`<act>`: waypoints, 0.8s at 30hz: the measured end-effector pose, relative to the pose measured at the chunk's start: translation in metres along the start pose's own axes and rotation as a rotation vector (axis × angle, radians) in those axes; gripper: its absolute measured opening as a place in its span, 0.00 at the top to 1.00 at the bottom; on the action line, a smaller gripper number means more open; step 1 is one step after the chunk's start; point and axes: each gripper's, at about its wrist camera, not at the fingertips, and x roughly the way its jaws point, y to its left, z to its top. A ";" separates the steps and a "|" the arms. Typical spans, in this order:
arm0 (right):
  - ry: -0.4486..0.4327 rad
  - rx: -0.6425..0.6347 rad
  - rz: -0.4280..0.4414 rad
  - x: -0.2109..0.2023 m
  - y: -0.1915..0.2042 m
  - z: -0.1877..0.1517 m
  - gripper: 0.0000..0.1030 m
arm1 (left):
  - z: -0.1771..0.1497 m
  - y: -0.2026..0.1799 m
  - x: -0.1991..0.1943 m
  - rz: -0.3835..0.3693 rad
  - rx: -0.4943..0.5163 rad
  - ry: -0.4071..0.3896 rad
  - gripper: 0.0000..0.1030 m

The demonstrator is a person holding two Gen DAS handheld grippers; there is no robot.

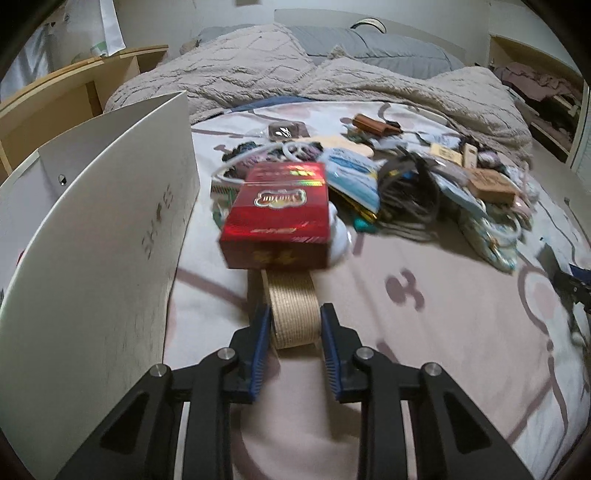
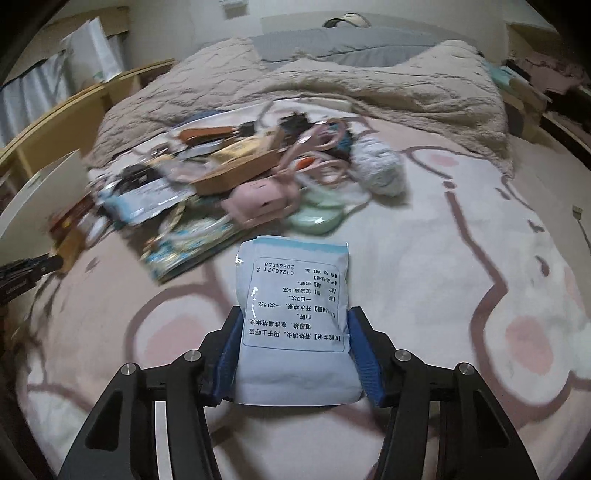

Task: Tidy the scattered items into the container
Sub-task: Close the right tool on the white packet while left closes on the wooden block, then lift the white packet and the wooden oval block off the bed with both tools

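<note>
Bed clutter beyond both fingers: left gripper clamps a roll, right gripper pinches a sachet; next, I'd say, the box left of the fingers.

The room is a bedroom with dim, cool light. A bed fills most of both views, covered with a pale pink sheet that has large rounded cartoon outlines. Toward the head of the bed lies a rumpled beige blanket, and behind it grey pillows lean against a pale headboard. At the left edge of the bed stands a light wooden shelf unit. The wall behind is plain and light. At the right edge there is another wooden shelf with clothes on it.
</note>
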 end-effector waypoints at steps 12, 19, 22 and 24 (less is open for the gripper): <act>0.011 -0.056 0.081 -0.023 0.035 -0.038 0.45 | -0.044 -0.019 -0.048 -0.085 -0.003 0.034 0.74; -0.013 -0.108 0.100 -0.031 0.053 -0.056 0.45 | -0.061 -0.043 -0.072 -0.116 0.065 0.032 0.74; -0.039 -0.125 0.091 -0.031 0.054 -0.061 0.43 | -0.065 -0.055 -0.077 -0.121 0.094 0.014 0.74; -0.051 -0.122 0.094 -0.029 0.054 -0.062 0.42 | -0.065 -0.061 -0.079 -0.146 0.086 0.000 0.72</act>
